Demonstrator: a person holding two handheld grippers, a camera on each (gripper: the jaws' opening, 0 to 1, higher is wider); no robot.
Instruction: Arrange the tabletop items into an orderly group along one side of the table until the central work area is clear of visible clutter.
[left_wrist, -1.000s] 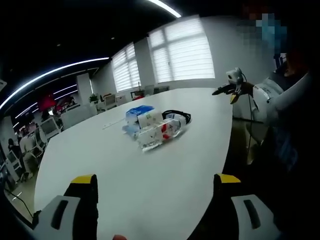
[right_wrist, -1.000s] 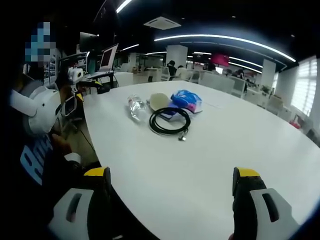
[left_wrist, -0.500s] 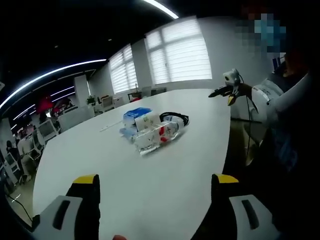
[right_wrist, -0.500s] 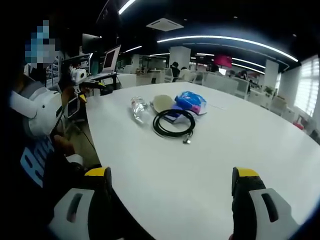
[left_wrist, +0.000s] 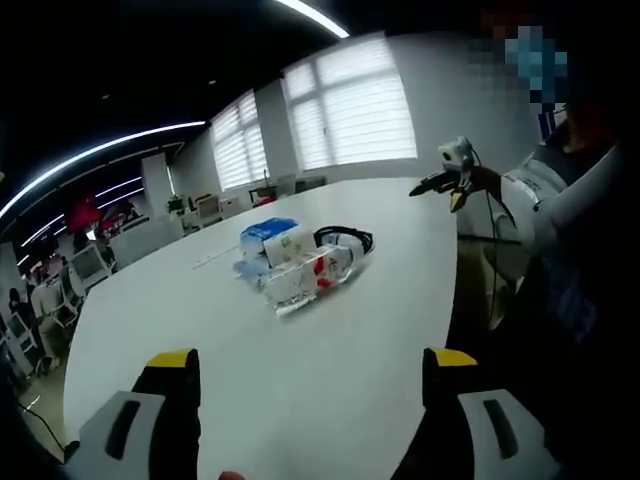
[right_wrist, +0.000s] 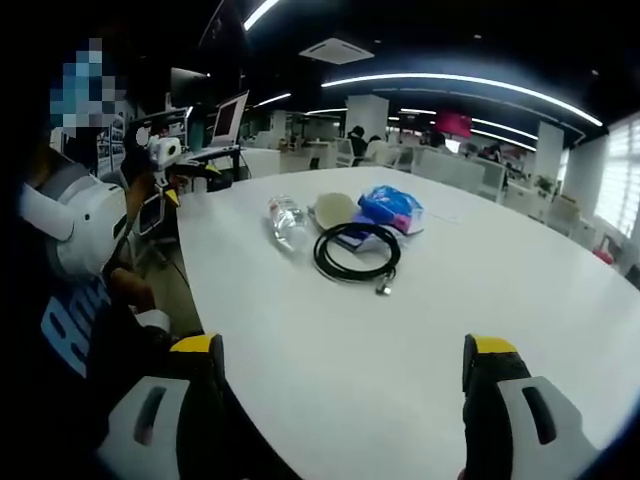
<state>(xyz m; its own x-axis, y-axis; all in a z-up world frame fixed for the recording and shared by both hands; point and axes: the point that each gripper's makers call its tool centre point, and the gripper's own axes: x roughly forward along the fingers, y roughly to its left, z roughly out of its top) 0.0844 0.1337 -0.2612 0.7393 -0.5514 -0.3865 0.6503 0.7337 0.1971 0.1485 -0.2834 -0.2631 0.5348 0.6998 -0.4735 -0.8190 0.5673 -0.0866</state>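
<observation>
A small cluster of items is seen gathered on the white bench (left_wrist: 300, 370), with the black cable coil (right_wrist: 357, 254) taken here as the landmark. In the right gripper view the coil lies flat in a loose ring, its metal plug end resting just outside the ring on the near side. Just beyond the coil a blue plastic packet (right_wrist: 392, 208) is seen, crumpled and glossy, and beside that a pale round lid-like object (right_wrist: 333, 209) leans against the pile. To the left of the coil a clear plastic bottle (right_wrist: 286, 219) lies on its side, close to the bench edge. In the left gripper view the same group is viewed from the opposite side: the bottle (left_wrist: 305, 278), with a red and white label, lies nearest, the blue packet (left_wrist: 265, 232) behind it, and the coil (left_wrist: 345, 239) at the far right of the group. The left tongs (left_wrist: 305, 400) are held apart over bare bench, gripping nothing. The right tongs (right_wrist: 340, 385) are likewise held wide apart and empty, well short of the coil.
</observation>
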